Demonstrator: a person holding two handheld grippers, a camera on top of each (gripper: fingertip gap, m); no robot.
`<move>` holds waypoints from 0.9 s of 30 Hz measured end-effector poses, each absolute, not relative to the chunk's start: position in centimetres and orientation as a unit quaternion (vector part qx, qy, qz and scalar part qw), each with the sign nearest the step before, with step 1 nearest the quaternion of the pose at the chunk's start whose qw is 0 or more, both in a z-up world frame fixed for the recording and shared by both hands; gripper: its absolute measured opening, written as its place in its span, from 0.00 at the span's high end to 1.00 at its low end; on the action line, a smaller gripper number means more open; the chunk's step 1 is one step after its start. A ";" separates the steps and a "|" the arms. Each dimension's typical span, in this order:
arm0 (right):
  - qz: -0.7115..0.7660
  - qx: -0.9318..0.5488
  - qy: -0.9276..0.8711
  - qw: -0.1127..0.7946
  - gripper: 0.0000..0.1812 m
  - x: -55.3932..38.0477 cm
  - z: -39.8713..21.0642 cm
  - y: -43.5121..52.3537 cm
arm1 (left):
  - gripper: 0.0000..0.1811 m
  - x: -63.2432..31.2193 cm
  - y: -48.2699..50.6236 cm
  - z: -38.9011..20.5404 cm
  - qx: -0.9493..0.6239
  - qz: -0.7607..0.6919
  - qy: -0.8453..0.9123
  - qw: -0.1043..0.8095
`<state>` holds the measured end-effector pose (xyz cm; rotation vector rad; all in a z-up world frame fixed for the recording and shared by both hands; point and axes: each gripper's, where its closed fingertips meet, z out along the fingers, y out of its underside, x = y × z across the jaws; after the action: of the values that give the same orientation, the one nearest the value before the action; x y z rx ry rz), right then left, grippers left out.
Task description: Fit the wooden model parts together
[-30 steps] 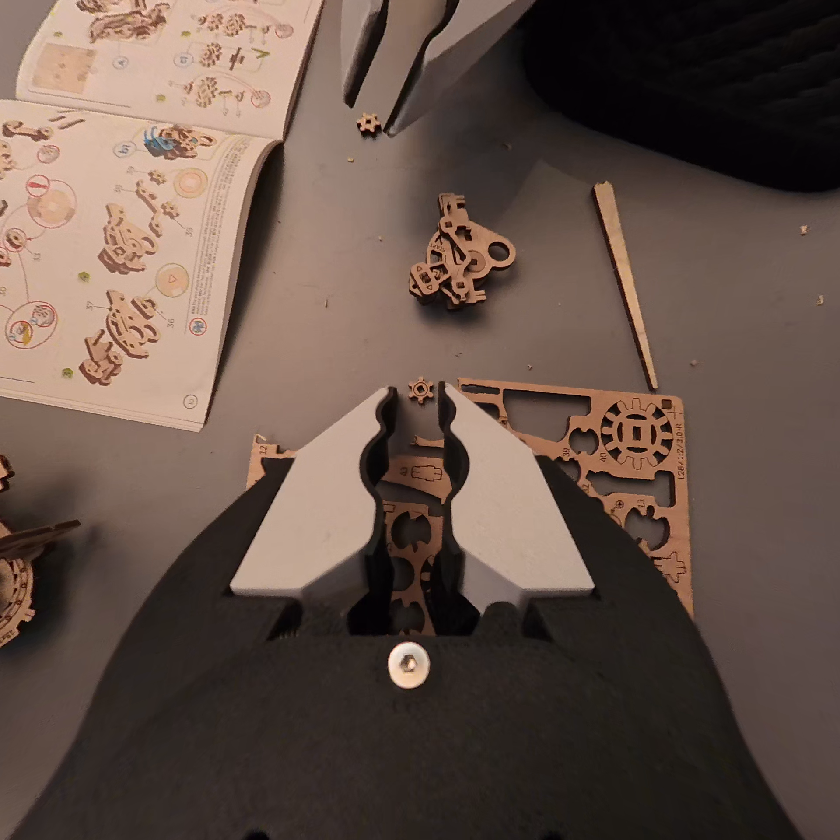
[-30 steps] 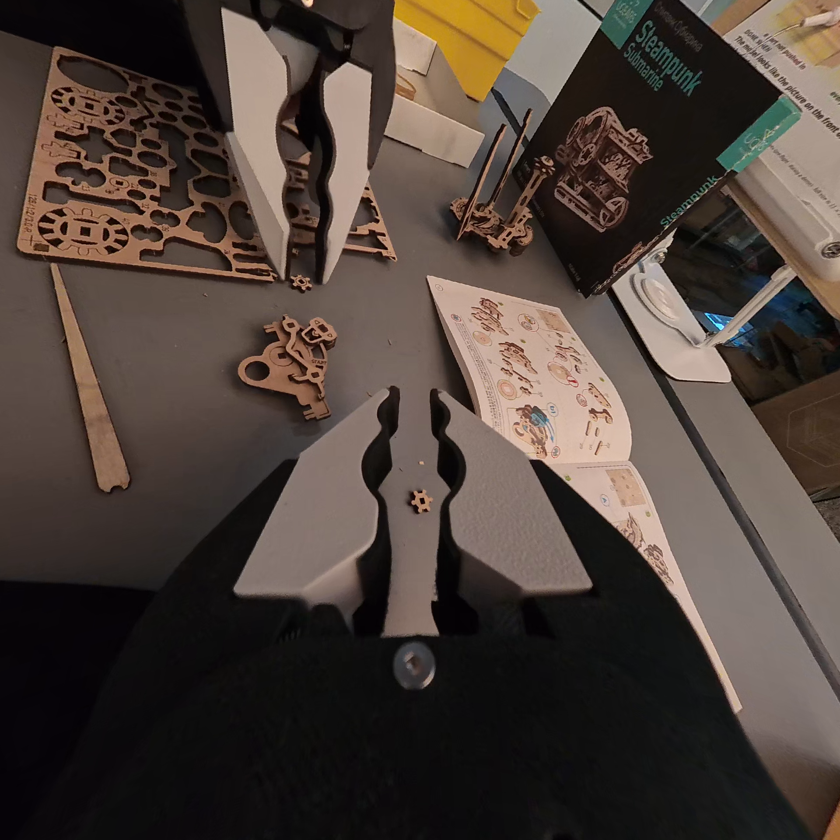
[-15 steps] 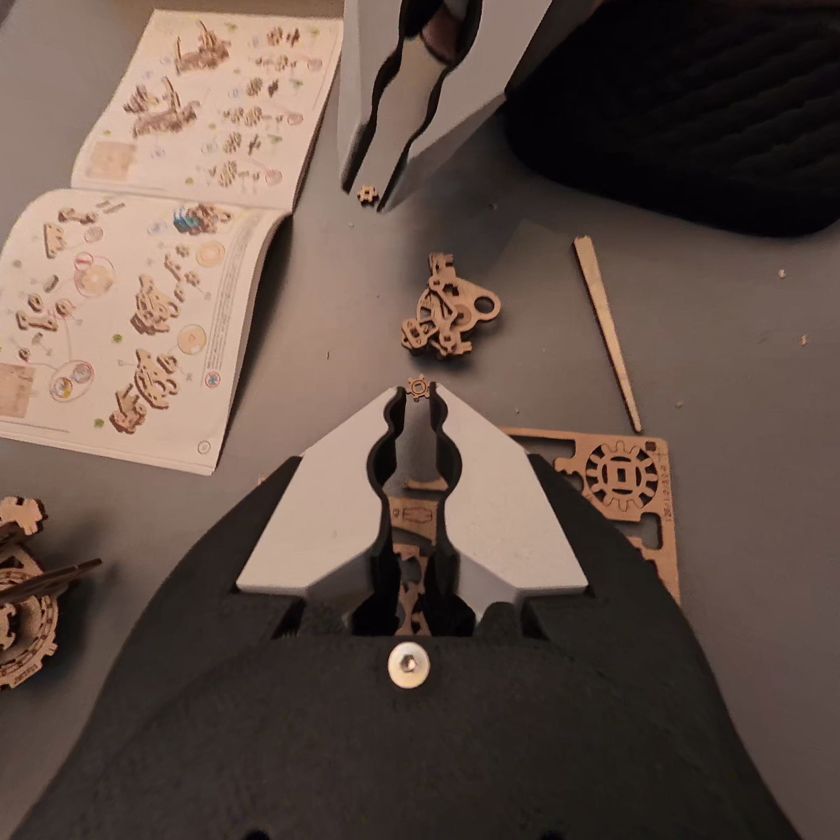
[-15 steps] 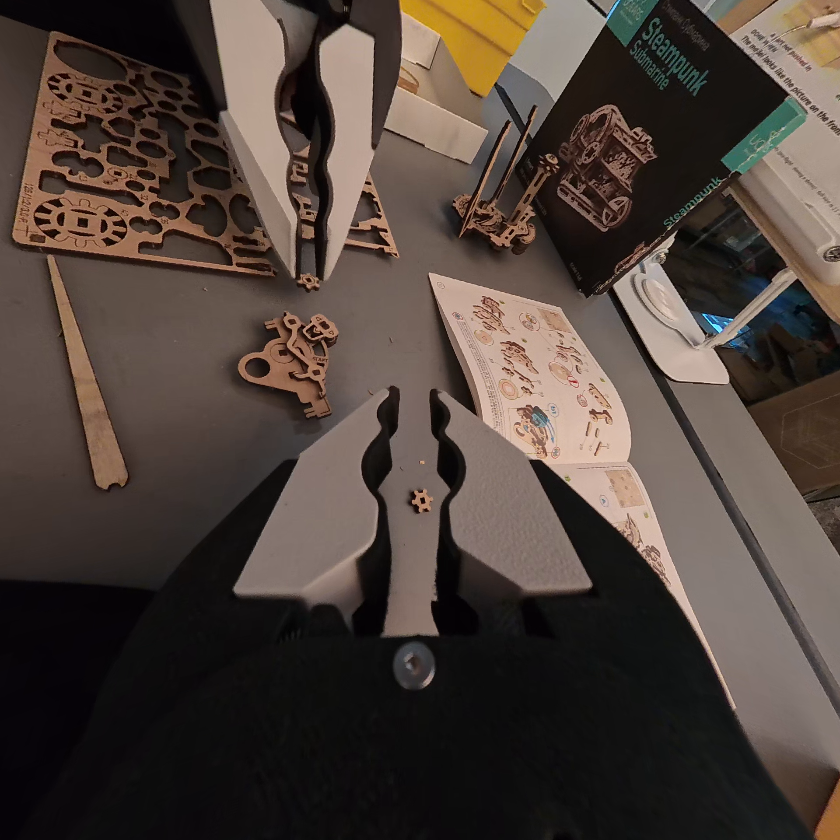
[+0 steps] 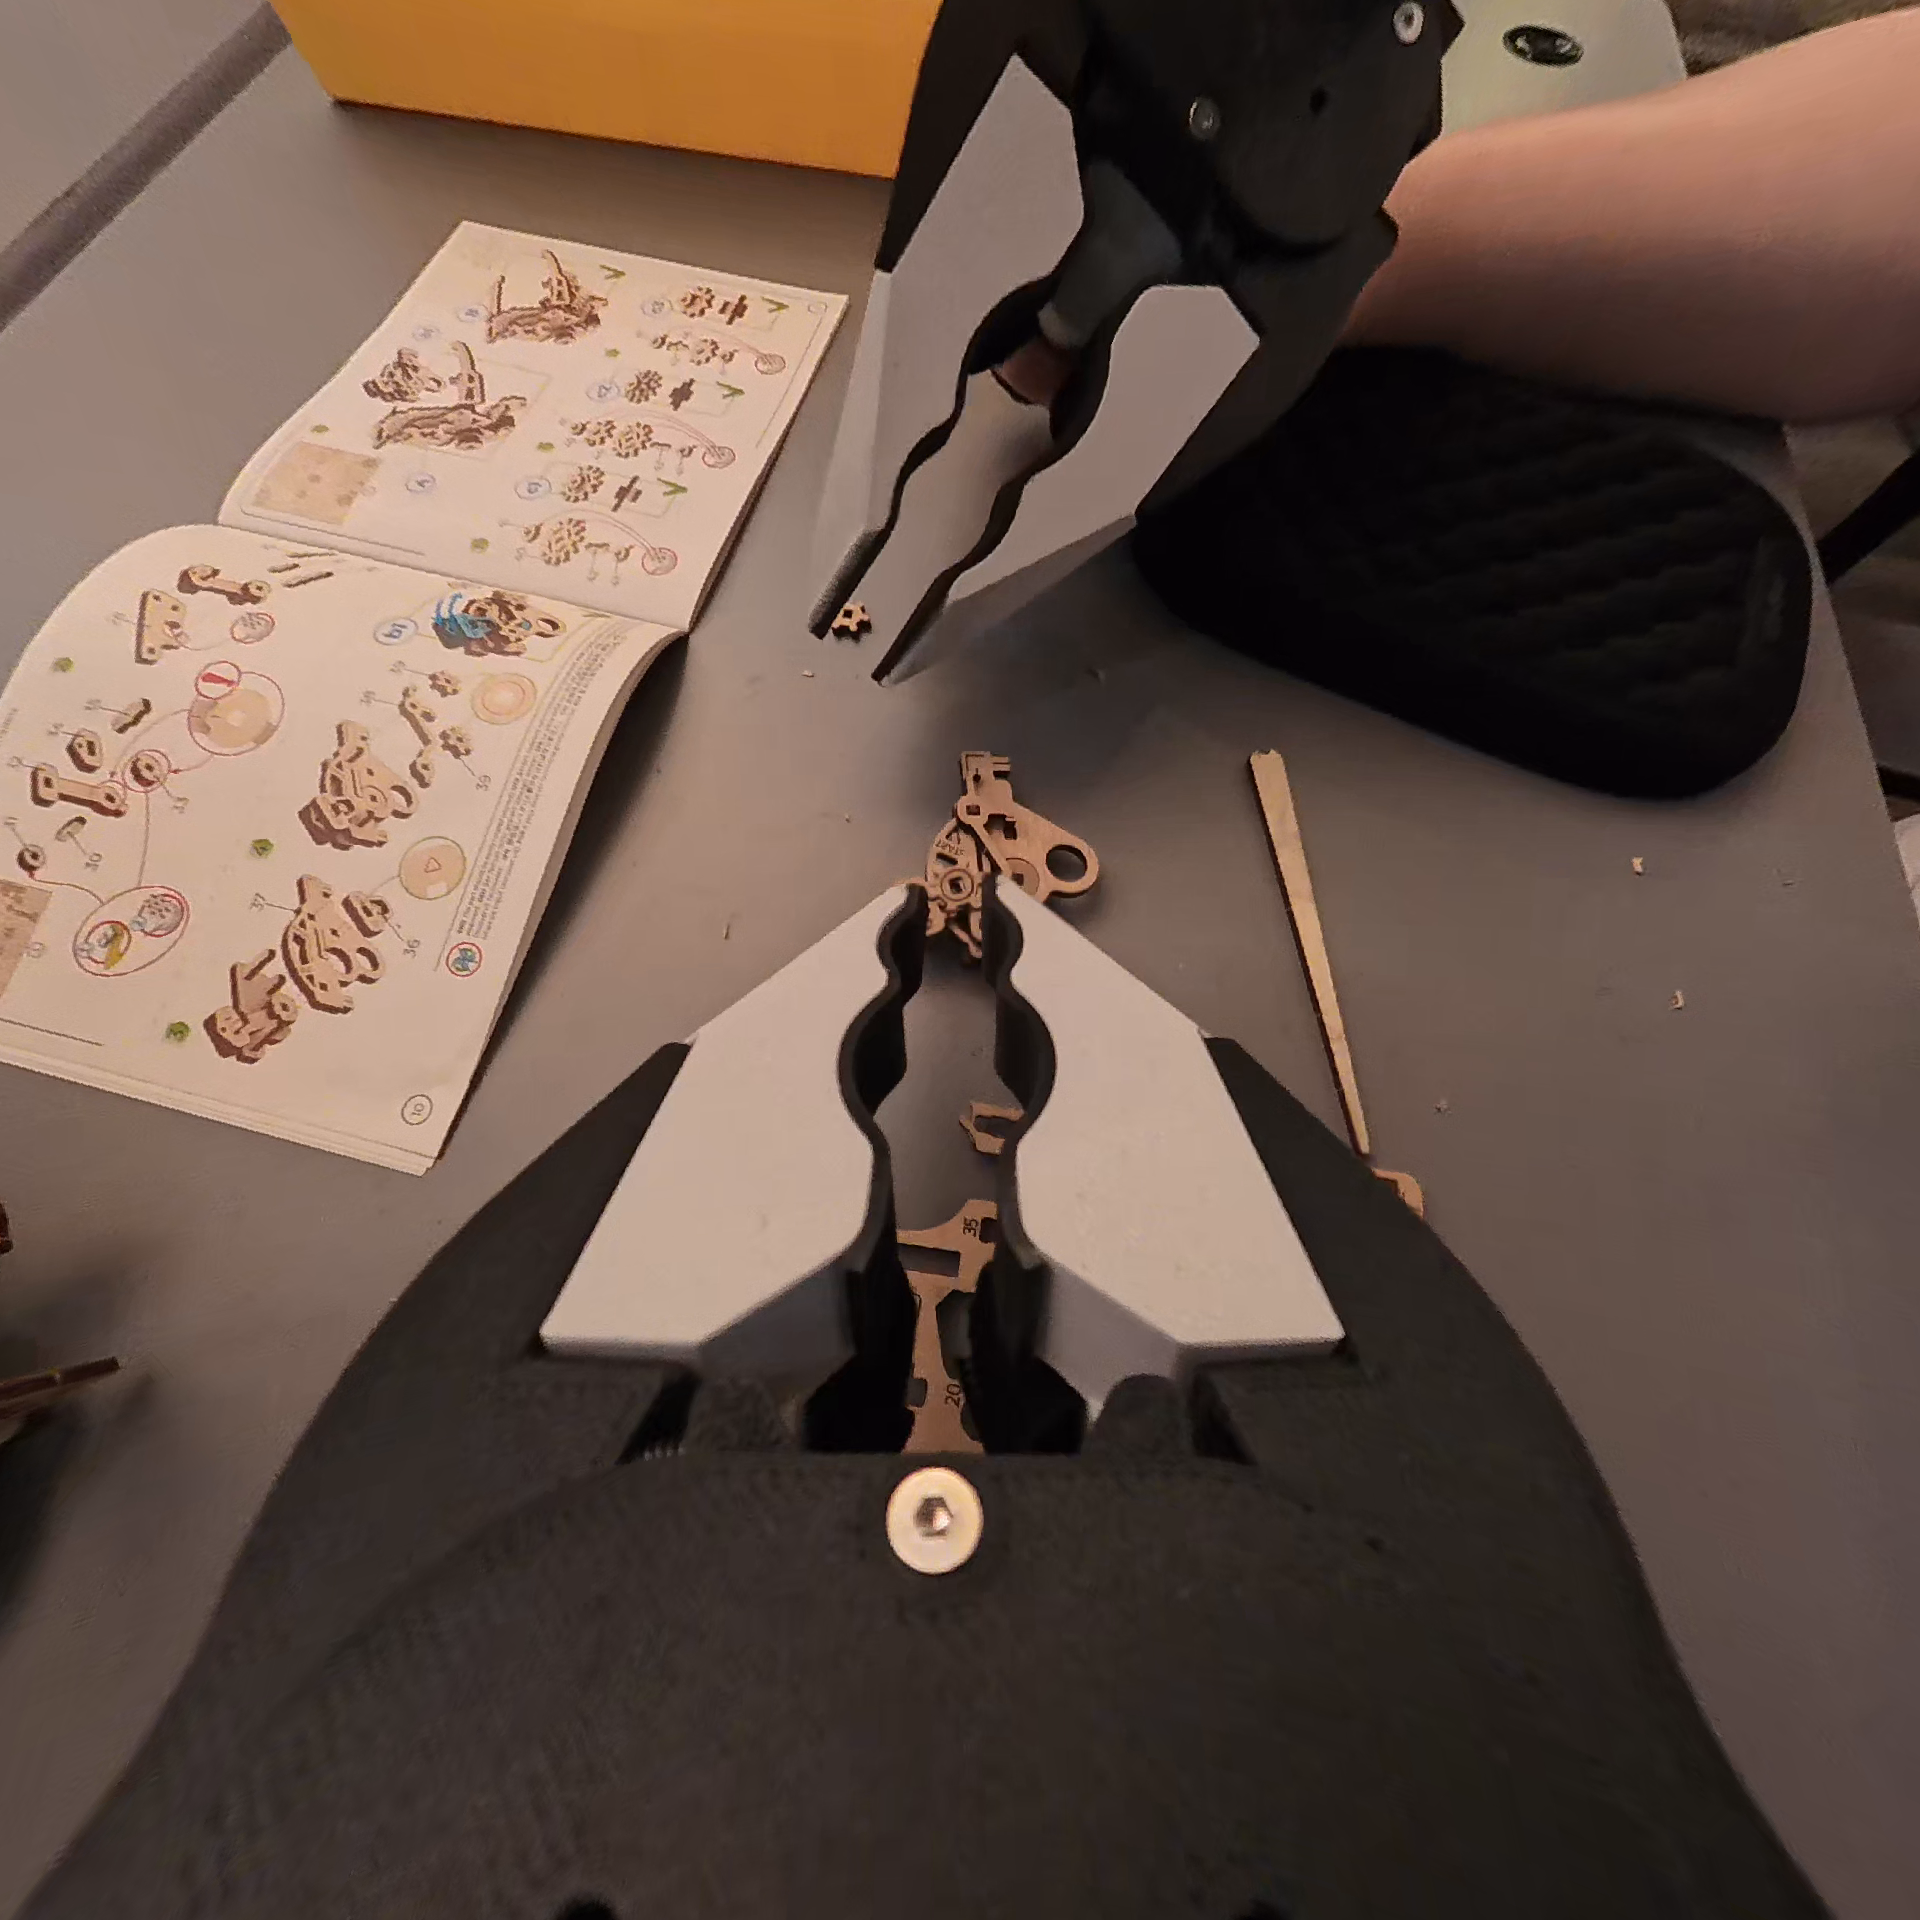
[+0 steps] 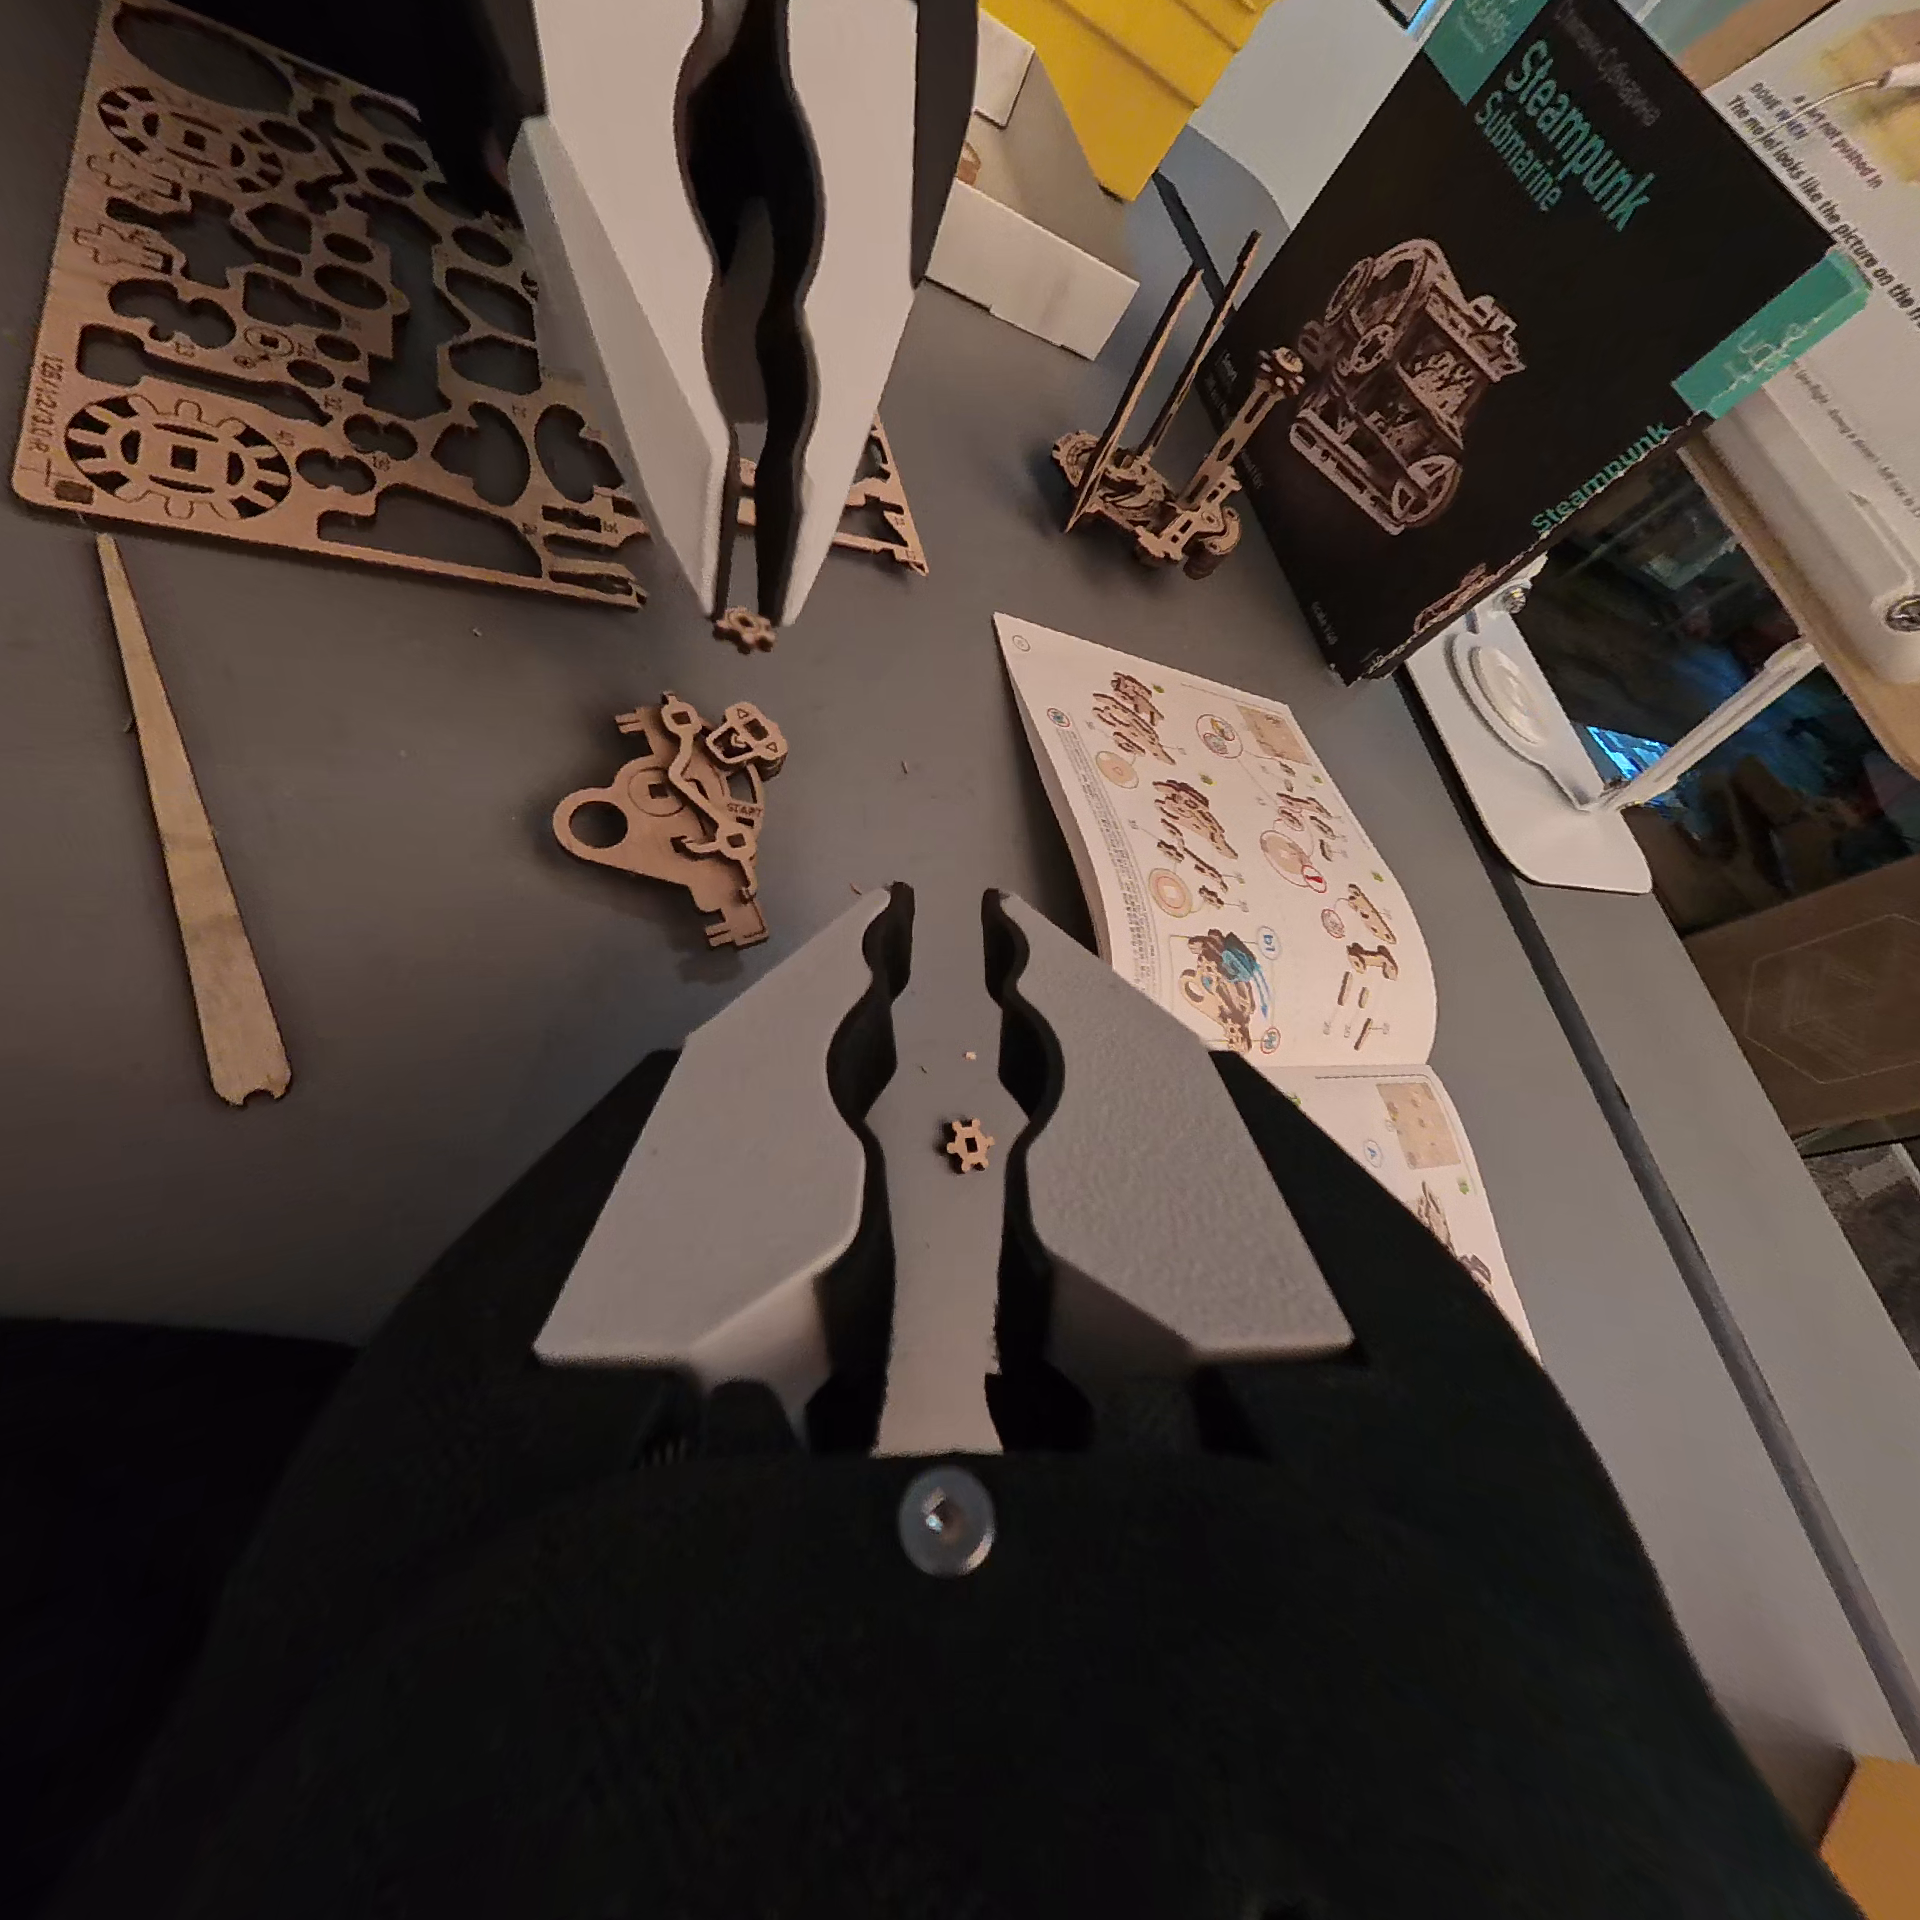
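My left gripper is shut on a small wooden gear held at its fingertips, just above a flat wooden sub-assembly on the grey table. From the right wrist view the left gripper shows with the gear at its tips, a little beyond the sub-assembly. My right gripper is open, tips down near the table. A second small gear lies loose on the table between its fingers. That gear also shows in the left wrist view at the right gripper.
A laser-cut parts sheet lies under and behind my left gripper. A wooden stick, an open instruction booklet, a black pad and a yellow box surround the work spot. A partly built model and the kit box stand far right. Left tips to right tips: about 6 cm.
My left gripper closed on the small gear by the sheet's edge and carried it forward over the sub-assembly. The right gripper stayed open around its gear.
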<state>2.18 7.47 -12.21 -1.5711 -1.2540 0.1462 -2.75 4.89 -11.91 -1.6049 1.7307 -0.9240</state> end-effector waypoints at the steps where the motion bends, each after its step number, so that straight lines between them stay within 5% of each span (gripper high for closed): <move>1: 0.061 -0.659 -0.526 0.533 0.94 2.2 -12.2 7.5 | 0.95 -2.8 4.9 -11.8 -0.605 -0.350 0.650 0.298; 27: 0.052 -0.658 -0.536 0.526 0.94 2.0 -12.7 7.4 | 0.95 -2.8 5.1 -11.7 -0.603 -0.344 0.651 0.307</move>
<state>2.04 7.42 -12.67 -1.5744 -1.2818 0.1252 -2.83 5.12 -11.65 -1.5941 1.7214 -0.9103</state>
